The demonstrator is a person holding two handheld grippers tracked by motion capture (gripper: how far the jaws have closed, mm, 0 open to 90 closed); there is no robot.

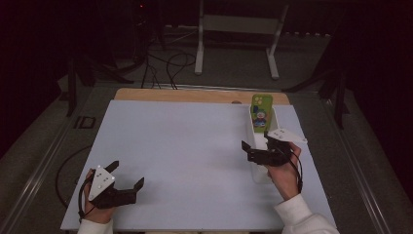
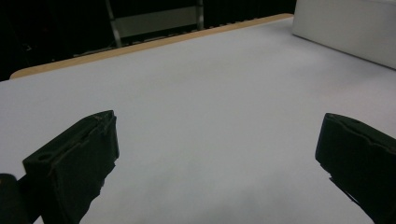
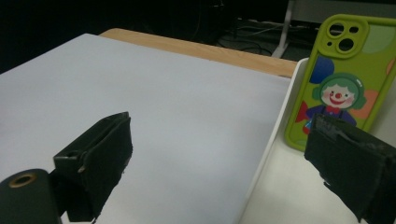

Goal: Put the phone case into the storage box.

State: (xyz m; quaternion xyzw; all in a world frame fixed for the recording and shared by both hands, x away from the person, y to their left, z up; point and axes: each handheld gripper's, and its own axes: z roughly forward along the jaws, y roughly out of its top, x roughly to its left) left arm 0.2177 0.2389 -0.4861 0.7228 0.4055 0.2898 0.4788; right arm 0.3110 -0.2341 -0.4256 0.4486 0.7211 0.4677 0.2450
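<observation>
High view: a green phone case (image 1: 260, 113) printed with a cartoon clown, no readable writing, leans upright at the far end of a white tray (image 1: 259, 173) on the table (image 1: 185, 156). Right claw (image 1: 257, 145), jaws wide, seems to straddle the tray's wall. Left claw (image 1: 129, 175) gapes wide, well apart.
</observation>
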